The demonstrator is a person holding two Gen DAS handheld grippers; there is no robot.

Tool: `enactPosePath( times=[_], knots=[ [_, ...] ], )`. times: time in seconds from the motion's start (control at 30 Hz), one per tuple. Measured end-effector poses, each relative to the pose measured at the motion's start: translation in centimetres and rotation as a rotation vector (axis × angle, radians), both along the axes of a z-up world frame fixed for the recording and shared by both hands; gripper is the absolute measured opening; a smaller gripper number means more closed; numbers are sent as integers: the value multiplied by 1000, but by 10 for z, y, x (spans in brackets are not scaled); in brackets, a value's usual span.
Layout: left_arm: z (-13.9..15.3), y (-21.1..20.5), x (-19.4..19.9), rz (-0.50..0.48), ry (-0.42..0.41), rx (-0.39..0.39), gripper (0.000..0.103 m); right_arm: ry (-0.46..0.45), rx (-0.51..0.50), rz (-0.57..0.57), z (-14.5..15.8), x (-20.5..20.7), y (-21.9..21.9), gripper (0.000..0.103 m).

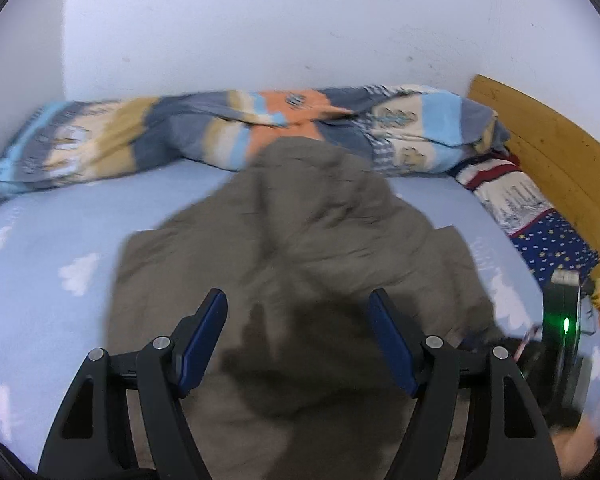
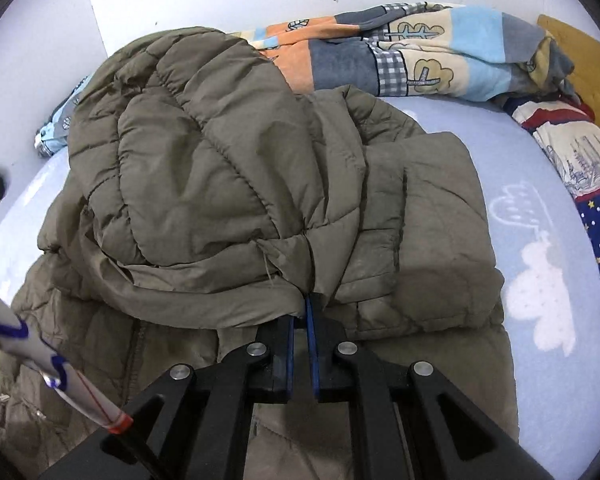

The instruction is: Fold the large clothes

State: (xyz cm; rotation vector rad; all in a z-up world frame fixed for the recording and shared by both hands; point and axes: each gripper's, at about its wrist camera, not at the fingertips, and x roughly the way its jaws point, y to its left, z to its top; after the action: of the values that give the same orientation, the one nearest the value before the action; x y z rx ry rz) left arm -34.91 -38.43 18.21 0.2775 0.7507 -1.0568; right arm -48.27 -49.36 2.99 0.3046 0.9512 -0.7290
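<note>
An olive-brown quilted jacket (image 1: 300,240) lies bunched on the pale blue bed sheet (image 1: 52,280), blurred in the left wrist view. My left gripper (image 1: 296,304) hovers over its near part, jaws open and nothing between the blue pads. In the right wrist view the same jacket (image 2: 204,168) is folded over itself, a padded part heaped on top. My right gripper (image 2: 306,300) is shut on a gathered edge of the jacket fabric, which bunches at the fingertips.
A rolled patterned duvet (image 1: 236,136) lies along the white wall. Pillows (image 1: 540,220) rest by the wooden headboard (image 1: 548,152) at the right. The right gripper's body with a green light (image 1: 565,320) shows at the right edge. A white sleeve (image 2: 40,360) crosses the lower left.
</note>
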Motion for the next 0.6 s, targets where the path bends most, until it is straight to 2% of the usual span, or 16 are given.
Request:
enactPosePath(
  times=[0.07, 0.1, 0.17, 0.2, 0.23, 0.3, 0.4, 0.47, 0.6],
  knots=[
    [-16, -20, 0, 27, -24, 69, 72, -6, 15, -1, 0, 1, -4, 7],
    [-33, -33, 2, 49, -45, 139, 72, -7, 19, 0, -1, 1, -5, 7],
    [-61, -41, 12, 85, -42, 228, 72, -7, 27, 3, -2, 1, -6, 7],
    [-70, -42, 16, 90, -30, 243, 72, -8, 32, 5, -2, 0, -7, 8],
    [-77, -40, 18, 94, -33, 245, 72, -8, 39, 8, -1, 0, -9, 9],
    [-81, -37, 15, 87, -58, 240, 72, -2, 73, 10, -2, 0, -9, 29],
    [-81, -34, 15, 73, -65, 222, 72, -5, 115, -10, 1, -5, -9, 31],
    [-81, -28, 17, 66, -50, 203, 72, -35, 138, -17, 14, -11, -9, 31],
    [-82, -19, 13, 59, -57, 180, 72, -100, 54, -4, 47, -14, 0, 31]
  ],
)
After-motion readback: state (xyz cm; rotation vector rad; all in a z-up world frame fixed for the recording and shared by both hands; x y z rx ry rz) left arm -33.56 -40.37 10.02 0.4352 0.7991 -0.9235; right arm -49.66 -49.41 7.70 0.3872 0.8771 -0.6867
